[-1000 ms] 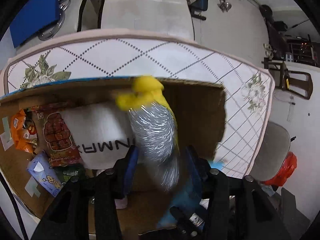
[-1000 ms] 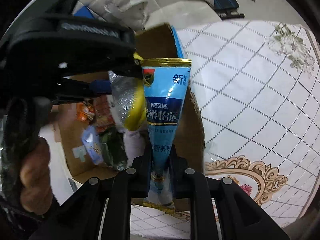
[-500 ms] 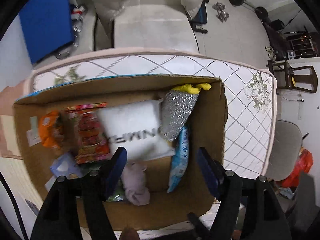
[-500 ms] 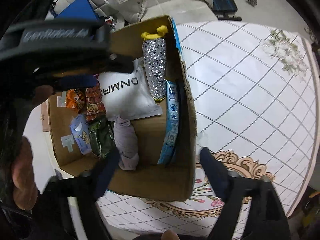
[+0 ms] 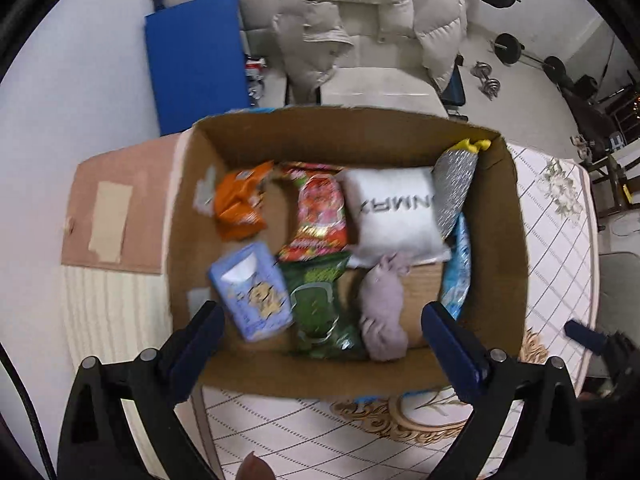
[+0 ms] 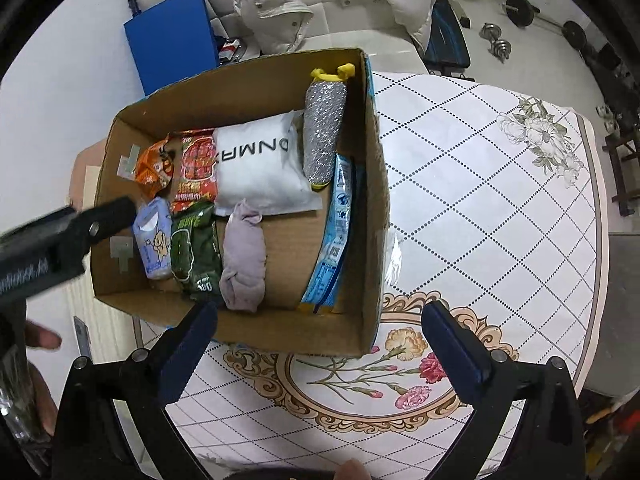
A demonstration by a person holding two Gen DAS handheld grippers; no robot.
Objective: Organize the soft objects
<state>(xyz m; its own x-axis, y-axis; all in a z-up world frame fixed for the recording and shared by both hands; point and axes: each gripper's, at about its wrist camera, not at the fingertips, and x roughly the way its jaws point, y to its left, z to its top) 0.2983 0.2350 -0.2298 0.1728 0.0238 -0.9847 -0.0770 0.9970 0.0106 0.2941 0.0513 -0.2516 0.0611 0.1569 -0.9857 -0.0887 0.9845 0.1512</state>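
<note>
A cardboard box (image 5: 516,248) (image 6: 376,208) stands on the table and holds soft things: a white pillow (image 5: 394,216) (image 6: 256,164), a silver glitter pouch with yellow end (image 5: 454,192) (image 6: 324,136), a blue Nestle cone pack (image 5: 456,276) (image 6: 334,236) against the right wall, rolled lilac cloth (image 5: 382,316) (image 6: 244,260), a green packet (image 5: 320,312) (image 6: 194,248), a light blue tissue pack (image 5: 252,292) (image 6: 152,240), a red snack bag (image 5: 320,212) (image 6: 196,168) and an orange bag (image 5: 238,208) (image 6: 154,168). My left gripper (image 5: 320,340) and right gripper (image 6: 320,336) are open and empty above the box's near edge.
The table has a white diamond-pattern cloth (image 6: 480,200) with flowers. A chair with a beige puffer jacket (image 5: 372,28) stands behind the box, a blue panel (image 5: 196,56) beside it. Dumbbells (image 5: 488,80) lie on the floor. The left gripper body (image 6: 60,240) crosses the right view.
Both grippers opened and let go: the silver pouch and the blue cone pack now lie in the box. Both grippers have pulled up and back from the box.
</note>
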